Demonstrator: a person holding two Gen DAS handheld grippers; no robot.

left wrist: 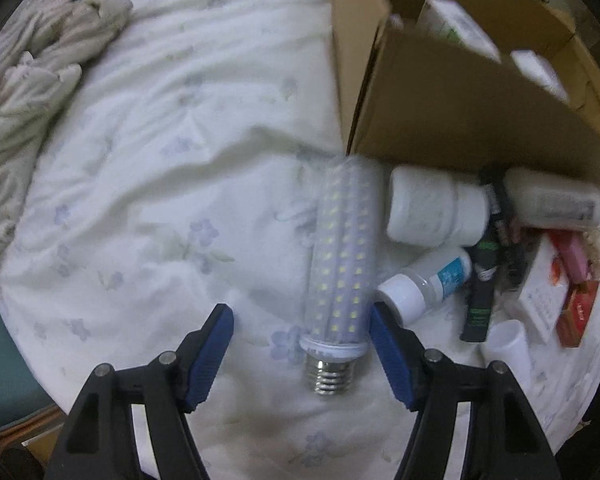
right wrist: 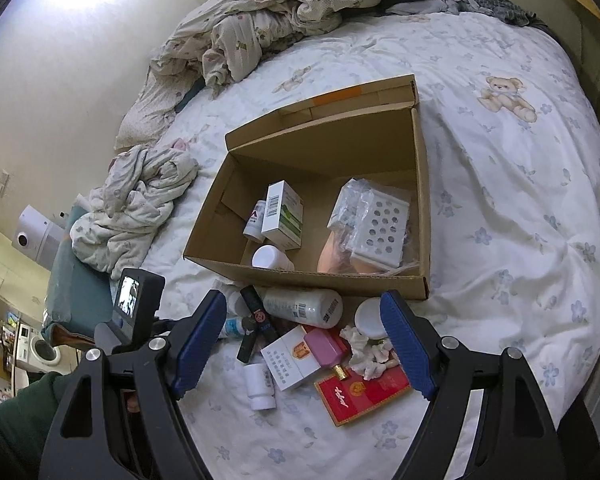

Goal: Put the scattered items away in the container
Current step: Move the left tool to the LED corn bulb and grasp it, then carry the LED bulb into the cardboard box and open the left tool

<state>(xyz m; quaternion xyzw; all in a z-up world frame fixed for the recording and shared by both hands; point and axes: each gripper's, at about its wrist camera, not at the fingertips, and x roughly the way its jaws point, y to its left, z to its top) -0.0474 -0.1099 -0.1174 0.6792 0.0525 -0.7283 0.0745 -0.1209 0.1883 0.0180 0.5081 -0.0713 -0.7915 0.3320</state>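
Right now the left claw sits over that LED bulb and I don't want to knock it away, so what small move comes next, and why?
Probably close the left claw on the bulb. The bulb lies on the quilt between the pads; the right pad looks close to the bulb, the left pad stands clear. Shifting slightly left first should centre it.

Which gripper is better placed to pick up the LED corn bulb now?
Left. The left gripper is open with the bulb lying between its fingers. The right gripper hovers over the other scattered items, where no bulb shows.
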